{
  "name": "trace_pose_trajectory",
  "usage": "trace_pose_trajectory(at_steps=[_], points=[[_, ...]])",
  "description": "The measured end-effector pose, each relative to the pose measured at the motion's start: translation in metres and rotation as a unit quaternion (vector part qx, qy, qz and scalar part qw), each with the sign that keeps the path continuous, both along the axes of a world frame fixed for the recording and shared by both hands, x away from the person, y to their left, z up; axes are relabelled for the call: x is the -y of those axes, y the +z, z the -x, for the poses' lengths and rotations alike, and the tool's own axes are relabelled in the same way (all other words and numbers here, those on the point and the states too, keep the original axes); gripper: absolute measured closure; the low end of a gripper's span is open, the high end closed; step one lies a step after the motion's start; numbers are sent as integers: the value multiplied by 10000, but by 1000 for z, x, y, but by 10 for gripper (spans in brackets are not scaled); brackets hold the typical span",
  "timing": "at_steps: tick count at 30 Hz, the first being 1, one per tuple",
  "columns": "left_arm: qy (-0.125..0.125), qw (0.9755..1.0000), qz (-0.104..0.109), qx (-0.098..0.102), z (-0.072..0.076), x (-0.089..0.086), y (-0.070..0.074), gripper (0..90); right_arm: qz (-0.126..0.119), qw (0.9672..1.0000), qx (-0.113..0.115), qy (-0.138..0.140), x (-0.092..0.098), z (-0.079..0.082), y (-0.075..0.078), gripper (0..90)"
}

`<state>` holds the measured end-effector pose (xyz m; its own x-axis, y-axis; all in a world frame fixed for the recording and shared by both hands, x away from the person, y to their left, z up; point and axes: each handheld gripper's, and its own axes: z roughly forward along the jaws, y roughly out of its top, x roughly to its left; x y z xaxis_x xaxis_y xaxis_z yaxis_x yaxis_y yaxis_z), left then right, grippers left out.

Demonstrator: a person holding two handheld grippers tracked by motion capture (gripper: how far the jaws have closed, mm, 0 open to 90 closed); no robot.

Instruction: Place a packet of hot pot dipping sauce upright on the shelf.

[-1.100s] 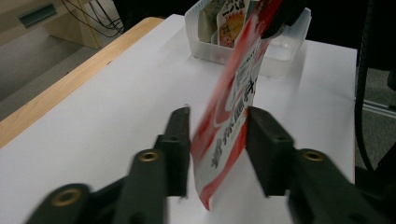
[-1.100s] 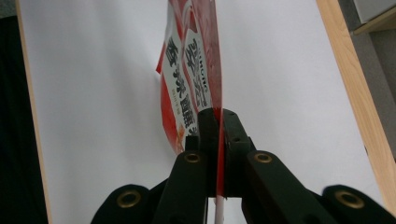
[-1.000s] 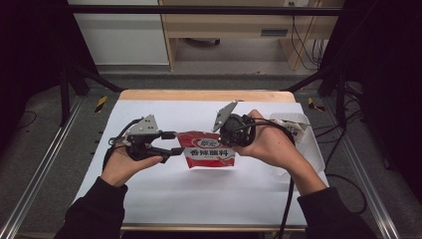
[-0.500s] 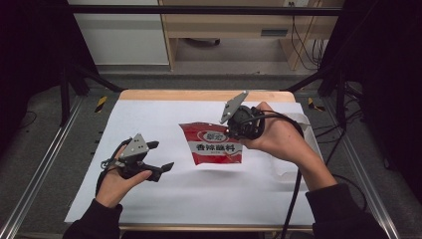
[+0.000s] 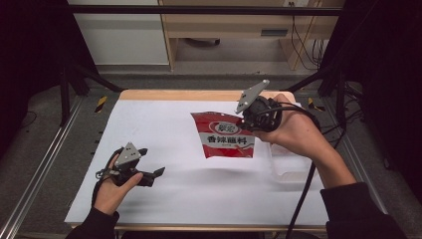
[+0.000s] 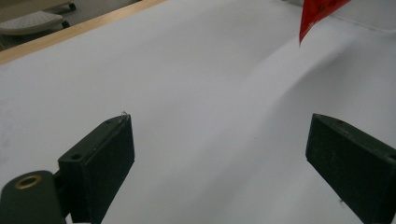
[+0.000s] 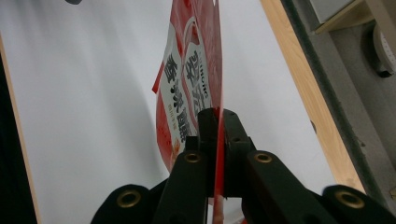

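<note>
Red pouch [image 5: 225, 135] "香辣" | right gripper [image 5: 247, 121] jaws clamp it | left gripper [image 5: 154, 174] jaws just opened, empty

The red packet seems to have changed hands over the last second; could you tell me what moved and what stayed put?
The left gripper let go of the red packet; its jaws have just been opening, nothing between them, and it dropped back to the near left of the table. The right gripper lifted the packet up and away. It stayed shut on the packet's edge throughout.

White-covered table [image 5: 209, 199], wooden desk [image 5: 224, 22], grey floor [image 5: 40, 149]
</note>
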<state>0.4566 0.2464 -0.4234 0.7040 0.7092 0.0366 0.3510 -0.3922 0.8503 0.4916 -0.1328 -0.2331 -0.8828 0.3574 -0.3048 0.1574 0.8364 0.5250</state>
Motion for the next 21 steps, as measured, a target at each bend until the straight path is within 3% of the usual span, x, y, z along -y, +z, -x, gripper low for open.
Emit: trace_pose_trajectory(at_steps=[6, 10, 21], points=[[175, 9998, -21, -126, -1, -8, -13, 80, -105, 9998, 119, -157, 13, 0, 13, 895], [410, 9991, -106, -42, -4, -12, -18, 78, -107, 9992, 222, -317, 20, 2, 22, 896], [681, 9975, 143, -76, -8, -28, -19, 72, -237, 9971, 368, -624, 44, 4, 35, 896]])
